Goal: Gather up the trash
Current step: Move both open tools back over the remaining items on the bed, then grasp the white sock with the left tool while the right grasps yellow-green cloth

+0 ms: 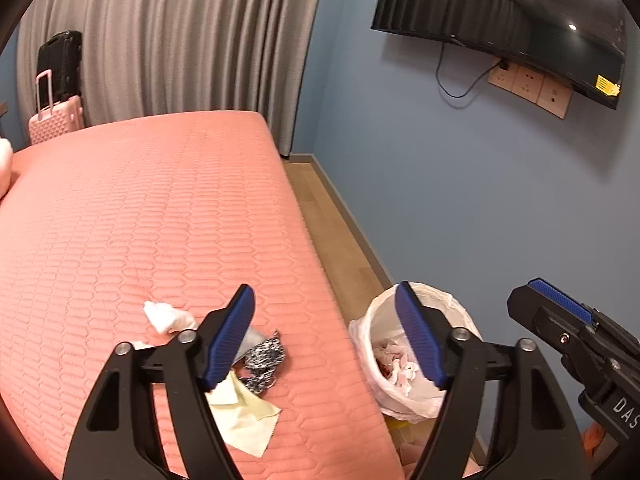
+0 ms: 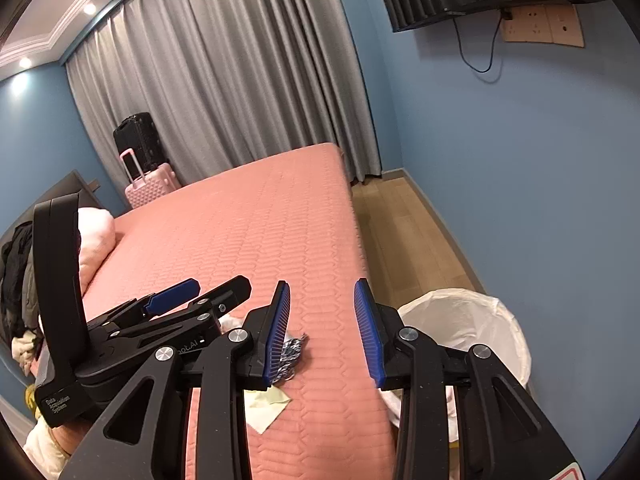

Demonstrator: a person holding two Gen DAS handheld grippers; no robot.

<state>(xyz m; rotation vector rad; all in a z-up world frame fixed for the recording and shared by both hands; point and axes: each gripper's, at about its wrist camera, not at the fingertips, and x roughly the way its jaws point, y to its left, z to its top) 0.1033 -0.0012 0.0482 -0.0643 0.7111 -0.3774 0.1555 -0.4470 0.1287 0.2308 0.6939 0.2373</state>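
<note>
Trash lies on the pink bed (image 1: 160,220) near its right edge: a crumpled white tissue (image 1: 166,316), a black-and-white patterned wrapper (image 1: 264,360) and a pale yellow paper sheet (image 1: 248,416). My left gripper (image 1: 324,292) hangs open above the bed edge with nothing between its fingers; its left finger covers part of the pile. A bin lined with a white bag (image 1: 400,404) stands on the floor beside the bed and holds crumpled paper. My right gripper (image 2: 322,284) is open and empty over the bed edge, with the wrapper (image 2: 294,350) and yellow sheet (image 2: 268,406) just left of it and the bin (image 2: 492,308) at its right.
A wood floor strip (image 1: 336,240) runs between the bed and the blue wall (image 1: 460,200). A wall-mounted TV (image 1: 500,12) hangs above. Grey curtains (image 1: 180,40), a pink suitcase (image 1: 54,120) and a black one (image 1: 60,60) stand beyond the bed. A pink pillow (image 2: 96,240) lies at left.
</note>
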